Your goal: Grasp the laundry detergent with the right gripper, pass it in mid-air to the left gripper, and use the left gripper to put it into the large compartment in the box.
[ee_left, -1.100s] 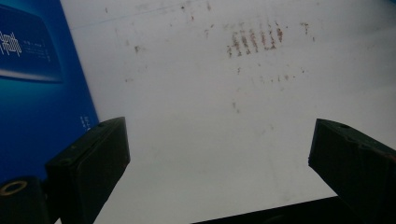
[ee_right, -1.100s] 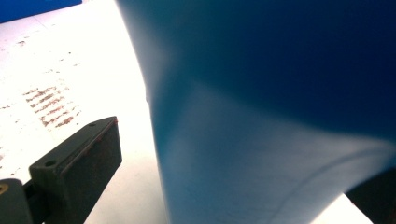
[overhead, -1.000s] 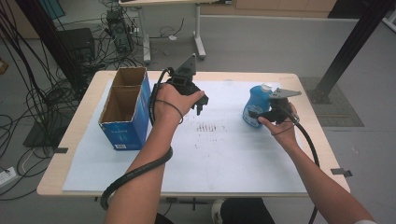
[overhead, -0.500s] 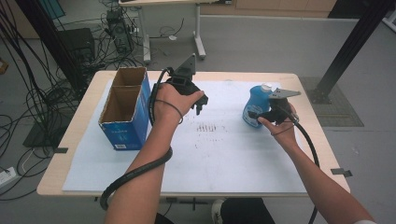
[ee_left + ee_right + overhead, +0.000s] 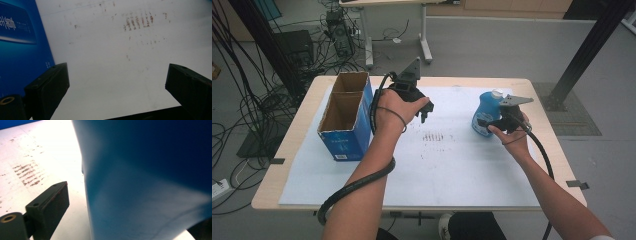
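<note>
Centre sheet (image 5: 437, 170): open for you, nothing standing on it.
Left side: cardboard box (image 5: 344, 117) blocks passage near your left gripper (image 5: 424, 112).
Right side: blue bottle (image 5: 487, 112) stands in the way.

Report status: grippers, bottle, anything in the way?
Right gripper jaws just closing around blue bottle, left pad not touching. Left gripper open over mat. Nothing blocking.

A blue cardboard box (image 5: 344, 120) stands open on the stained white sheet (image 5: 437, 165).
</note>
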